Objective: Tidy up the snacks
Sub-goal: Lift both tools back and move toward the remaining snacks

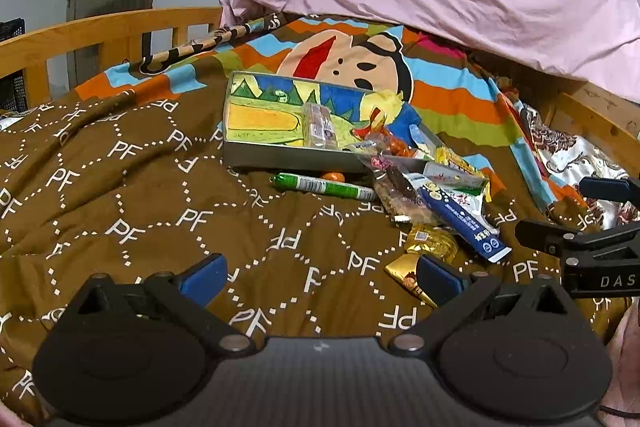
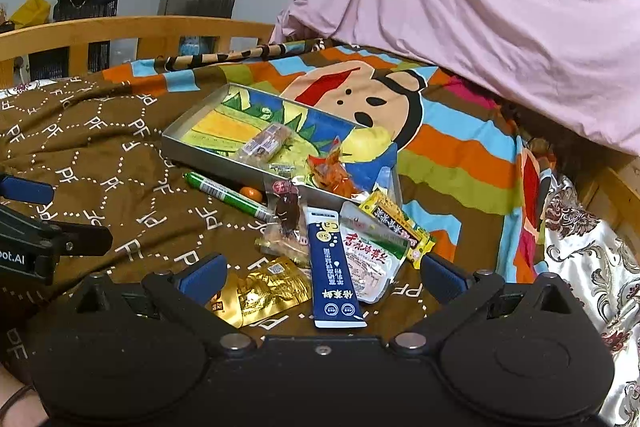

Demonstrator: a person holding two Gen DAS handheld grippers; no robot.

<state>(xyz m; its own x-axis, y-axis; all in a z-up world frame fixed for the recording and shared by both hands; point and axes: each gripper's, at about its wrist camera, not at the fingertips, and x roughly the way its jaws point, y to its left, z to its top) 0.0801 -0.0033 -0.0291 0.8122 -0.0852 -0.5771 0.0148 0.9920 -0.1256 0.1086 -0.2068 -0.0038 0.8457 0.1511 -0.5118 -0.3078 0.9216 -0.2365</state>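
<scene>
Left gripper (image 1: 320,279): jaws spread wide, holding nothing, hovering over the brown quilt (image 1: 160,211); its right blue pad sits just over a gold wrapper (image 1: 408,277), contact unclear.

Right gripper (image 2: 320,277): jaws spread wide, empty, poised above the near end of the snack pile; gold packet (image 2: 264,291) and blue stick pack (image 2: 334,267) lie between its fingers.

Tin tray (image 1: 240,151): shallow, rectangular, picture-printed floor, resting on the quilt at centre, long axis running left to right, slightly tilted. Inside: one clear-wrapped bar (image 1: 318,125), lying near-to-far, and an orange-red wrapped snack (image 2: 332,167) at the right end.

Loose snacks, on the quilt near the tray's right corner: green sausage stick (image 1: 324,185), long axis left-right, just beside the tray's near wall; blue stick pack, long axis near-far; white pouch (image 2: 370,259) under it; yellow packet (image 2: 396,223); clear bag of brown pieces (image 2: 286,223).
</scene>
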